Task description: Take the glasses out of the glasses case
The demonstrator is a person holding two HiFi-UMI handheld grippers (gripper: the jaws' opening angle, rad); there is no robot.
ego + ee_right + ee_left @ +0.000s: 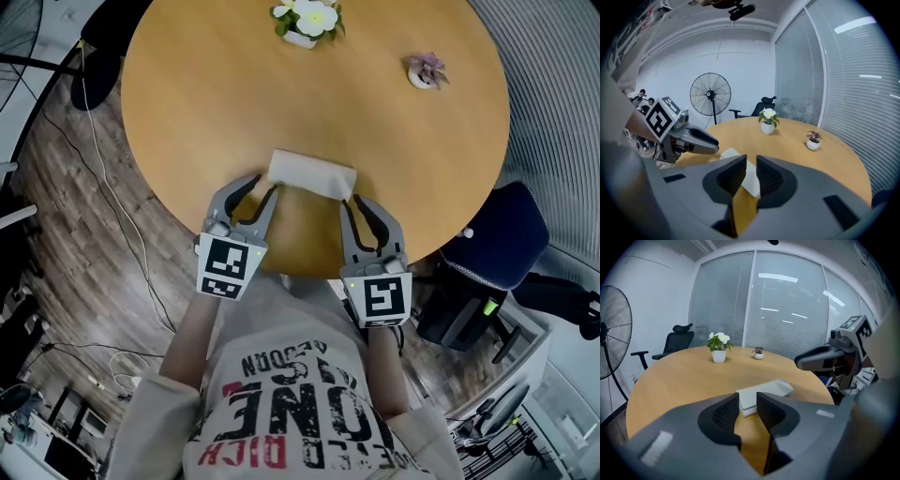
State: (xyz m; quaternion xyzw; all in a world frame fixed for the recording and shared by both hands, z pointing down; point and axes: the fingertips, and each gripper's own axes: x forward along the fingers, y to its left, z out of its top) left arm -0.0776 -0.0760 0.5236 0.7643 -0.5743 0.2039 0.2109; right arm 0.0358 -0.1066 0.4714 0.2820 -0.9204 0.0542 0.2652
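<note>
Shut glasses case (312, 174) lies near the tabletop (234, 94)'s near edge; no glasses in sight. L tool (265, 185) & R tool (353, 201) sit just by its ends, jaws apart, nothing held. Prob. the approach. Next needs one end pinned and the lid lifted.

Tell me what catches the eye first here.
A white case lies near the front edge of the round table. The left gripper and right gripper are poised at its two ends, jaws apart, holding nothing. A potted flower and small plant stand opposite.
</note>
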